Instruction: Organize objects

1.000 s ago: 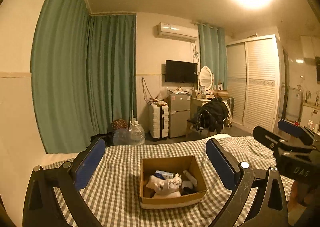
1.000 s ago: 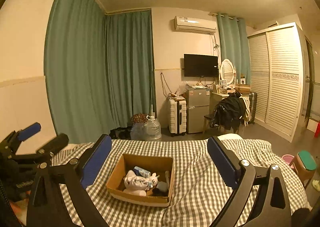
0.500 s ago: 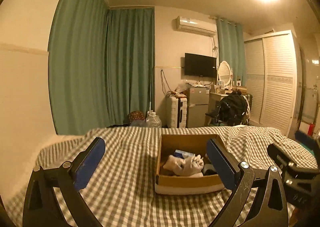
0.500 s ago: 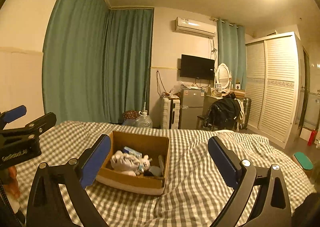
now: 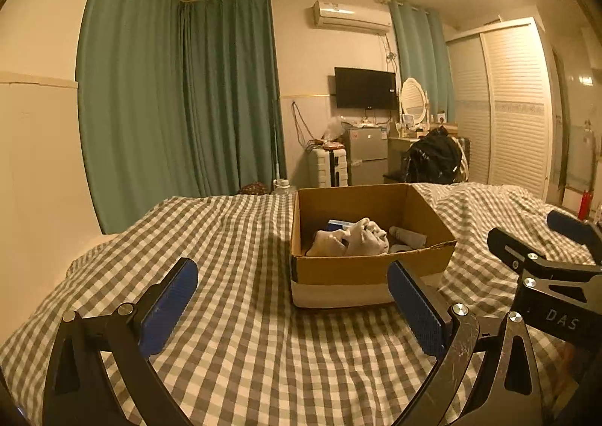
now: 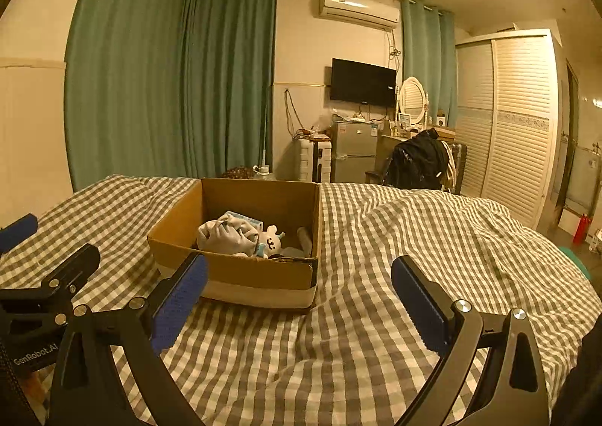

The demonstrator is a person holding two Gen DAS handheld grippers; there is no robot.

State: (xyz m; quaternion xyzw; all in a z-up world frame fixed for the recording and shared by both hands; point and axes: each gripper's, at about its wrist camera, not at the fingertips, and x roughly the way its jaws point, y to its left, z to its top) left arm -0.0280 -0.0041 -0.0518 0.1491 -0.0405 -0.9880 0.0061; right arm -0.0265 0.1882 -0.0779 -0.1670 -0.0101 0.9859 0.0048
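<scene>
An open cardboard box [image 5: 361, 270] stands on a grey checked bed [image 5: 233, 256]. It holds a white cloth bundle [image 5: 348, 241], a blue packet [image 5: 336, 225] and a grey tube [image 5: 408, 236]. In the right wrist view the box [image 6: 248, 272] also shows a small white plush toy [image 6: 271, 237]. My left gripper [image 5: 291, 307] is open and empty, just short of the box's near left corner. My right gripper [image 6: 299, 307] is open and empty, near the box's right front corner. Each gripper shows at the edge of the other's view.
Beyond the bed stand teal curtains [image 5: 180, 95], a white suitcase [image 5: 328, 167], a small fridge [image 5: 367, 155], a chair with a black jacket [image 5: 432, 159], a wall TV [image 5: 365, 87] and a white louvred wardrobe [image 5: 504, 106]. A water jug [image 5: 280, 185] sits on the floor.
Both grippers have come lower and closer to the box, which now looks larger and nearer. Both stay open and empty.
</scene>
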